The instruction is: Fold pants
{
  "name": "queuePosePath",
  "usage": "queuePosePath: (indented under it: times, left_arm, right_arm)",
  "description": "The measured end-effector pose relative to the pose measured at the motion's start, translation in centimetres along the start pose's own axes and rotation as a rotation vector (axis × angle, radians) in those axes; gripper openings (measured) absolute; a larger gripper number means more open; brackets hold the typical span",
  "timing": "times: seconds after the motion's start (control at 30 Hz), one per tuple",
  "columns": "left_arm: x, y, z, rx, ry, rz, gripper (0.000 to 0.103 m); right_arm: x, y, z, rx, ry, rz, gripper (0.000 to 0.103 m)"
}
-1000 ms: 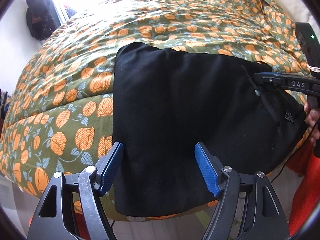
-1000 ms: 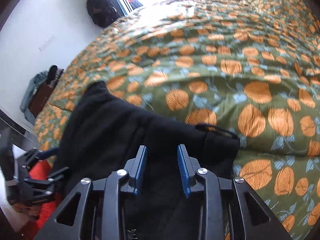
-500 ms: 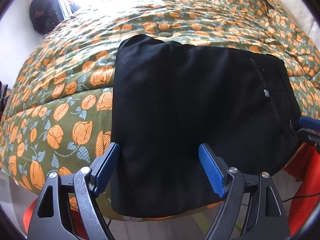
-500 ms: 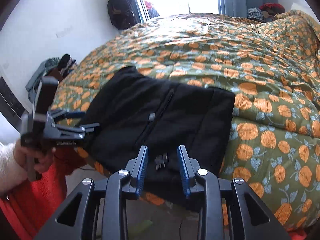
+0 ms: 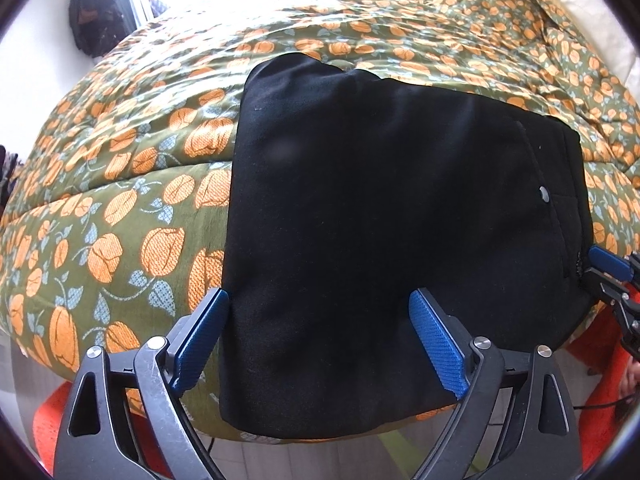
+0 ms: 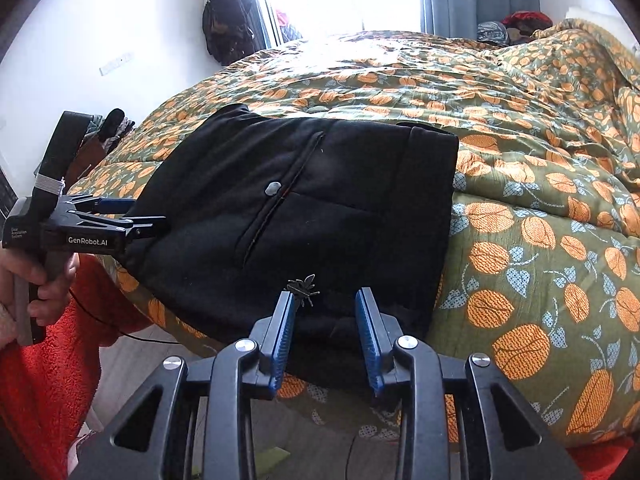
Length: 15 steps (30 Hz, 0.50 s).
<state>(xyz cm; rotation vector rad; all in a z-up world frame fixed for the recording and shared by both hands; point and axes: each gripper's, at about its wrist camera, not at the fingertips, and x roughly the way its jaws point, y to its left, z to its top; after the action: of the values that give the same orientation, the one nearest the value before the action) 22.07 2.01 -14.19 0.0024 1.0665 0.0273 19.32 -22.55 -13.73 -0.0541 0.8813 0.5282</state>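
Note:
The black pants (image 5: 384,232) lie folded into a rectangle on the bed's near edge, with their front part hanging over it. They also show in the right wrist view (image 6: 304,208), pocket button up. My left gripper (image 5: 320,336) is open and empty, just in front of the pants' left part. It shows from the side in the right wrist view (image 6: 132,216). My right gripper (image 6: 326,328) is open a little and empty, just in front of the waistband end. Its tips show at the left wrist view's right edge (image 5: 608,268).
A green quilt with orange flowers (image 6: 540,208) covers the bed (image 5: 120,200). Red fabric (image 6: 44,360) is close below the grippers. A bright window and dark hanging clothes (image 6: 228,28) are at the far side. The floor (image 6: 304,432) lies below the bed edge.
My right gripper has let go of the pants and pulled back from over them to the bed's edge. My left gripper has backed off slightly. The pants lie flat now.

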Motion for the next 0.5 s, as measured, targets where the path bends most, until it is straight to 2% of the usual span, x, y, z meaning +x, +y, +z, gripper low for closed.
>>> queuePosePath:
  times: [0.5]
  left_arm:
    - [0.25, 0.46, -0.55, -0.037, 0.008, -0.018, 0.097]
  right_arm:
    - [0.32, 0.22, -0.27, -0.037, -0.019, -0.022, 0.036]
